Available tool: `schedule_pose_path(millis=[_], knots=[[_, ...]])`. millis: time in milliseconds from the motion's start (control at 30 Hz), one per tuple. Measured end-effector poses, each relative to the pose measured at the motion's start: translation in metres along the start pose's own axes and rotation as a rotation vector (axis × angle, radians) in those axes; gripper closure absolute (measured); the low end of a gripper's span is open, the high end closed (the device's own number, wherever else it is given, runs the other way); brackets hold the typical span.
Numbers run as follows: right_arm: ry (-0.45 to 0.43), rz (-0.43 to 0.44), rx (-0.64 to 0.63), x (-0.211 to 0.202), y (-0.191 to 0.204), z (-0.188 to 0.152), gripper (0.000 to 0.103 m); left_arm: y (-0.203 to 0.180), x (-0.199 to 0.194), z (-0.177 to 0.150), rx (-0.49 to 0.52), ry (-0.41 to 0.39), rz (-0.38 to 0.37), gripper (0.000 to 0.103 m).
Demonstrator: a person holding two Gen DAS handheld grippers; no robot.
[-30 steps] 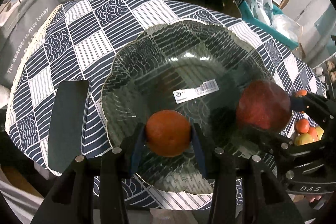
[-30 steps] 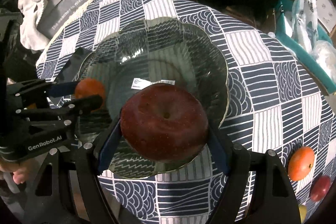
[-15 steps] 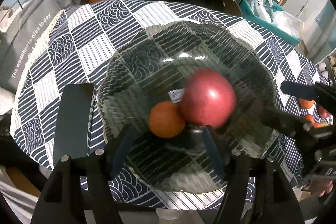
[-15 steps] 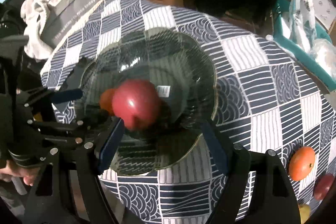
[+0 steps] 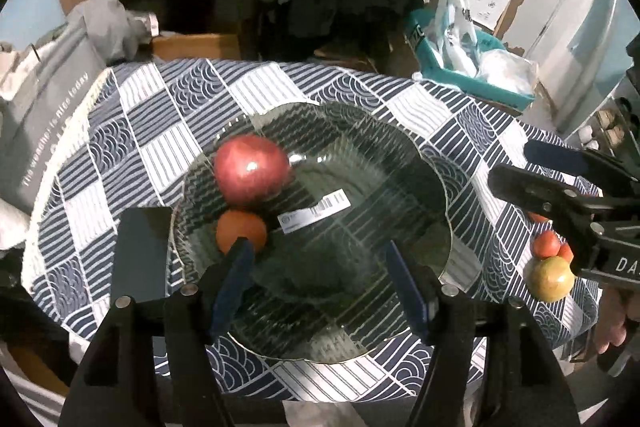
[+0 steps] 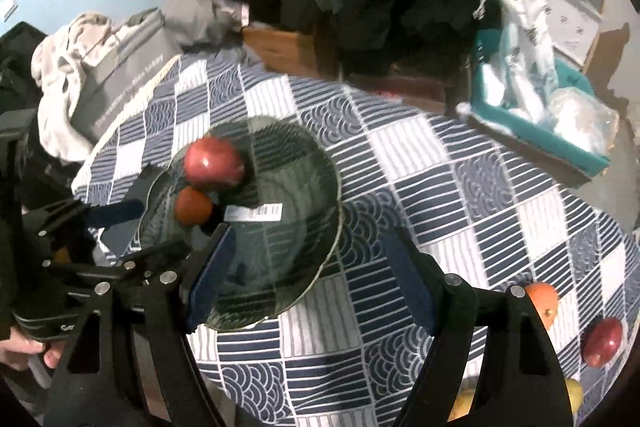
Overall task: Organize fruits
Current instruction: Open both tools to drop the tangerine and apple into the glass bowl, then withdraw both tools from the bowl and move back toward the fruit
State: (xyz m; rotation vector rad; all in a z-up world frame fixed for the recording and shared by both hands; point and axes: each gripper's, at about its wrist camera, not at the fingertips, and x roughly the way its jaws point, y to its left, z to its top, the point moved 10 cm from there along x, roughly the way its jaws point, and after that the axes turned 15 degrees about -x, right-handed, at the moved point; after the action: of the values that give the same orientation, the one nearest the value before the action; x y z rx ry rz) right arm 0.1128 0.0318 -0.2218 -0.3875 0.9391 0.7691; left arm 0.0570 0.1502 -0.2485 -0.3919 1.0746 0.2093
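A table [image 5: 256,95] under a blue-and-white patterned cloth carries a wide glass plate [image 5: 400,163] near its left edge. The plate's middle and right side lie bare except for a barcode label [image 5: 314,210]. At the plate's left rim sits a red apple [image 5: 251,169], with a smaller orange [image 5: 240,230] touching it on the near side. More fruit [image 6: 604,341] lies at the table's right edge, well apart from the plate. Both the left gripper [image 5: 318,279] and the right gripper [image 6: 308,275] hang over the plate, jaws apart and empty.
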Motion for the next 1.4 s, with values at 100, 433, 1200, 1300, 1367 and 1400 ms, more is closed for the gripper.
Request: schedule_pose_path(millis=[100, 433, 1200, 1300, 1367, 1400], knots=[[-0.023, -0.032, -0.005, -0.012, -0.004, 0.004, 0.025, -0.006, -0.011, 0.006, 0.013, -0.042, 0.003, 0.033], [-0.098, -0.126, -0.030, -0.054, -0.015, 0.012, 0.025, -0.031, -0.043, 0.021, 0.021, -0.112, -0.054, 0.033], [-0.227, -0.234, 0.039, -0.144, -0.055, 0.005, 0.025, -0.113, -0.102, 0.033, 0.138, -0.251, -0.148, 0.033], [-0.236, -0.257, 0.047, -0.154, -0.066, 0.001, 0.025, -0.125, -0.110, 0.032, 0.137, -0.251, -0.186, 0.033], [-0.242, -0.265, 0.059, -0.161, -0.073, -0.003, 0.025, -0.132, -0.114, 0.032, 0.139, -0.256, -0.198, 0.033], [-0.248, -0.271, 0.070, -0.167, -0.078, -0.005, 0.025, -0.135, -0.116, 0.032, 0.141, -0.258, -0.201, 0.033]])
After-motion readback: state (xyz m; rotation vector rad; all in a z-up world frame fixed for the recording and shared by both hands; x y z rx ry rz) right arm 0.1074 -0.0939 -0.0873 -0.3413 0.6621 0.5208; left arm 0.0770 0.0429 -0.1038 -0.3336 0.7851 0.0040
